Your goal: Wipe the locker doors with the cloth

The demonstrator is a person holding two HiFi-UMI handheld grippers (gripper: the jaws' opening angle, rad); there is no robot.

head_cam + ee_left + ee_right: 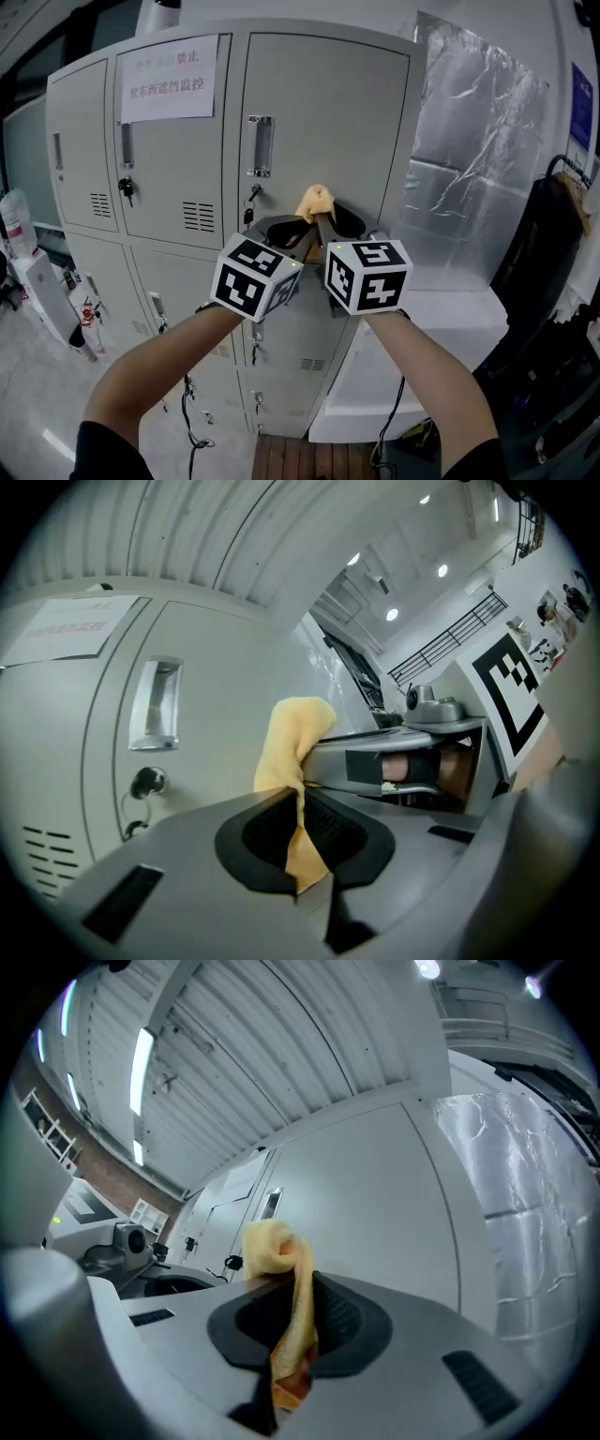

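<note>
A yellow-orange cloth [315, 202] is bunched between both grippers in front of the upper right locker door [361, 122]. My left gripper [286, 228] is shut on one end of the cloth [298, 761], which rises out of its jaws. My right gripper [328, 223] is shut on the other end of the cloth [286, 1288], a strip of which hangs down between its jaws. The two grippers sit side by side, almost touching, just below the door's metal handle [260, 146]. The cloth is close to the door; contact cannot be made out.
Grey lockers [169, 187] stand in two rows, with a paper notice [167, 77] on an upper door and keys in the locks [126, 188]. A foil-covered panel [473, 159] and a white ledge [450, 328] are to the right. A black bag [548, 253] hangs far right.
</note>
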